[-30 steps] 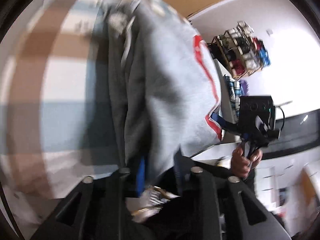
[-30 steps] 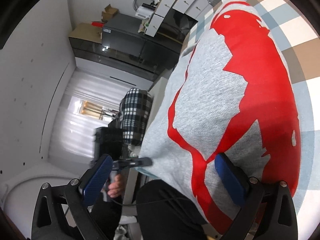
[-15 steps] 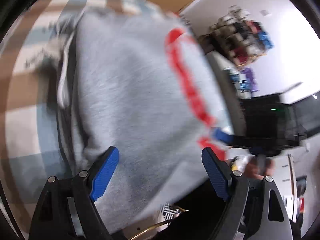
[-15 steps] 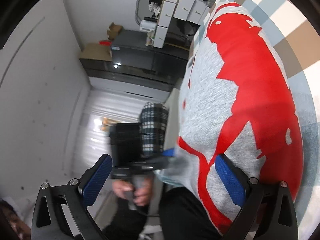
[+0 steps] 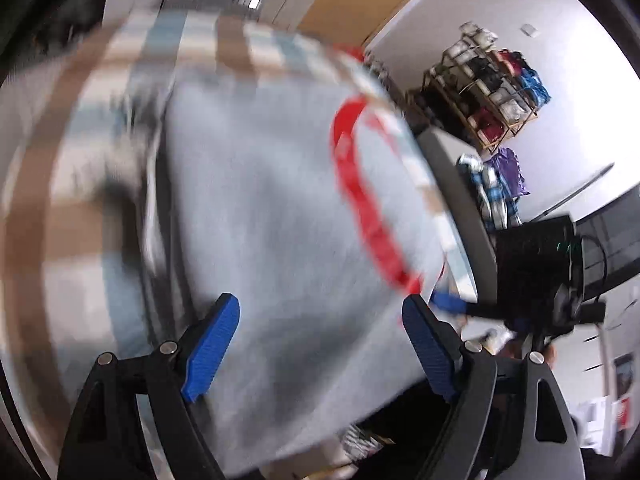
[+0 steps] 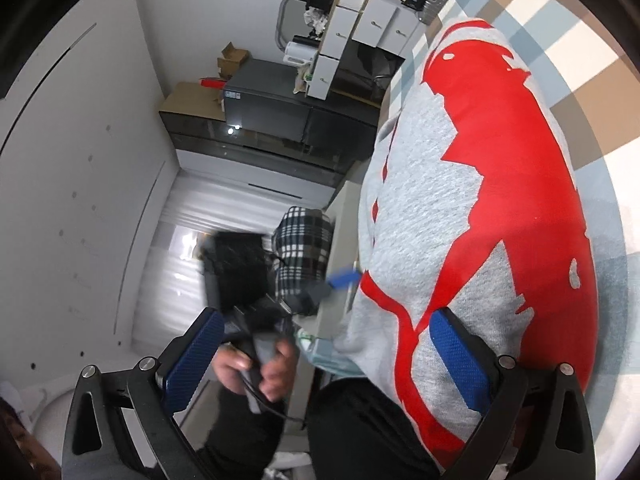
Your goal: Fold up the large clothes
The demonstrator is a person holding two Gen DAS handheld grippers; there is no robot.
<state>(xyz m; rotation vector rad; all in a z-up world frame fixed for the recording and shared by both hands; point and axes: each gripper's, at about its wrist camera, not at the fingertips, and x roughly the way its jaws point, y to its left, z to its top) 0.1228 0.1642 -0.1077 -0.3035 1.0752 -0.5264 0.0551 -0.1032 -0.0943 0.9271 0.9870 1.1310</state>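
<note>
Checked tablecloth [image 6: 576,80] carries a grey sweatshirt [image 6: 440,216] with red print; left gripper [image 5: 320,344] and right gripper [image 6: 332,356] both gape empty, sweatshirt toward twelve o'clock.

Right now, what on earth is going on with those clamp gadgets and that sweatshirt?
A person is folding a grey sweatshirt with a red print on a blue-and-tan checked cloth. The left hand-held gripper and the right hand-held gripper are both open, gripping nothing. The sweatshirt lies flat on the cloth.
</note>
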